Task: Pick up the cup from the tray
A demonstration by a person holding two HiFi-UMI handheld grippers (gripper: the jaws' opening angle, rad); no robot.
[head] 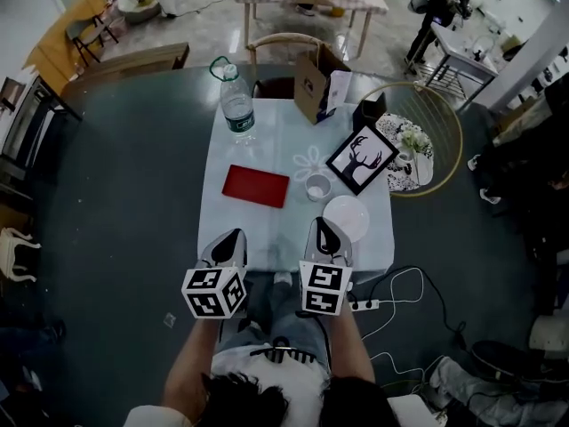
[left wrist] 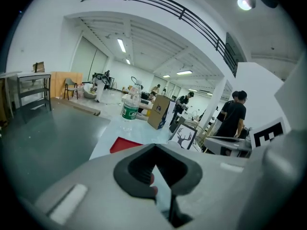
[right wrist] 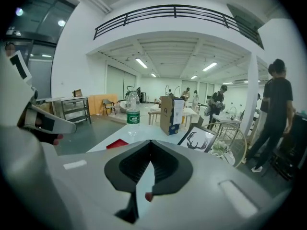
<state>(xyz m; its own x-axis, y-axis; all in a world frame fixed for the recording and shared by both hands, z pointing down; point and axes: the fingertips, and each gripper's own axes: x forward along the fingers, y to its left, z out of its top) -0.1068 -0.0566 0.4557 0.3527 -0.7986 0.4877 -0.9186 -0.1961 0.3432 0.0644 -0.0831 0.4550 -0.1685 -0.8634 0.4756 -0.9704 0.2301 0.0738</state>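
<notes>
- Starting nearest us, our left gripper [head: 235,235] hangs over the near edge of the table [head: 267,243], on our side of the tray [head: 256,185]. Its jaws are pressed together with nothing in them.
- Our right gripper [head: 324,223] sits on our side of the tray and off to its right. Its jaws are also pressed together and empty. We judge they must be spread first, because closed tips would only knock the cup over.
- A plate [head: 346,217] lies right of the tray and a little nearer to us, just beside the right gripper's tips. We should go in on its tray side rather than drag across it.
- The cup [head: 317,187] stands upright on the cloth just right of the tray, clear of the tray's edge and not on it. The pick-up looks not yet begun.
- We would use the right gripper, since it is the closer one. We would come in low from our side, set one jaw on each side of the cup's wall, close gently and lift straight up.
- A frame [head: 362,158] leans right of the tray, just past the cup. We should stop the reach early so the cup is not shoved into it.
- A bottle [head: 237,105] stands beyond the tray, well out of our path.
</notes>
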